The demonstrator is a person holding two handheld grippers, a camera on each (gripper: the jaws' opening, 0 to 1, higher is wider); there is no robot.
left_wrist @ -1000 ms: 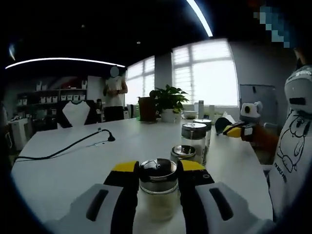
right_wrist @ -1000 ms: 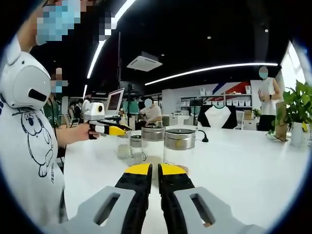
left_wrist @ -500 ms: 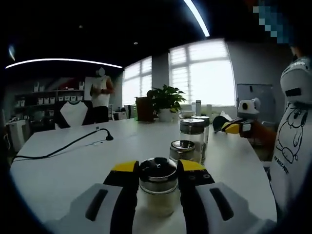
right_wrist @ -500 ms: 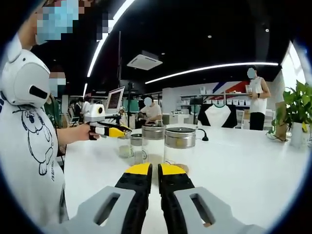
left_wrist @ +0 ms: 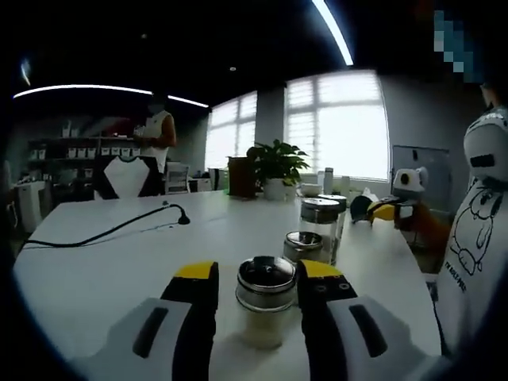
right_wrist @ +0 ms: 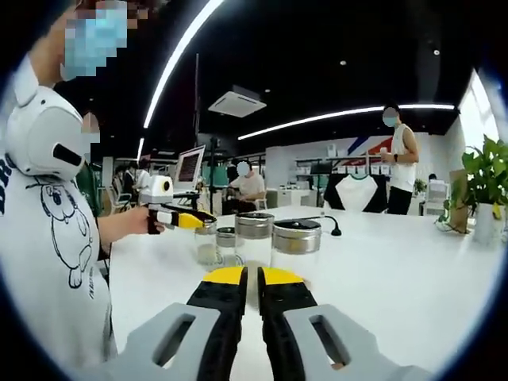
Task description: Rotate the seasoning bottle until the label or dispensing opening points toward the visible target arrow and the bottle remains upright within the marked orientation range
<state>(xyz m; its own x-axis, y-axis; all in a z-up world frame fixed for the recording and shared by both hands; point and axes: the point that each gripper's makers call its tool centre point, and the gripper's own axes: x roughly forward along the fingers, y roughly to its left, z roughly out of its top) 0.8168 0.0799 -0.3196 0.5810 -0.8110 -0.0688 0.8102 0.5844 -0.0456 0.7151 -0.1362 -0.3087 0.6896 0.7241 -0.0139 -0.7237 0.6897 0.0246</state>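
White desk (left_wrist: 119, 254) runs through a dim open office with bright windows (left_wrist: 337, 123) at the far side. Nearest in the left gripper view, the left gripper (left_wrist: 258, 278) has its yellow-tipped fingers (left_wrist: 196, 274) set narrow on either side of the seasoning bottle (left_wrist: 266, 305), close to its metal cap; whether the pads actually touch the glass cannot be told. The bottle stands upright on the desk, long axis vertical, pale contents in its lower part. Its label and dispensing opening are hard to make out, so its facing cannot be told.

Just beyond stand a short jar (left_wrist: 303, 246) and a taller jar (left_wrist: 321, 226), both metal-capped and upright. Farther off, a black cable (left_wrist: 111, 230) lies across the desk, and a potted plant (left_wrist: 274, 171) stands near the windows.

In the right gripper view, the right gripper (right_wrist: 252, 276) has its fingers (right_wrist: 226, 278) pressed nearly together, holding nothing, with the tall jars (right_wrist: 295, 246) just ahead. A person in a white printed shirt (right_wrist: 48, 238) stands at the desk edge.
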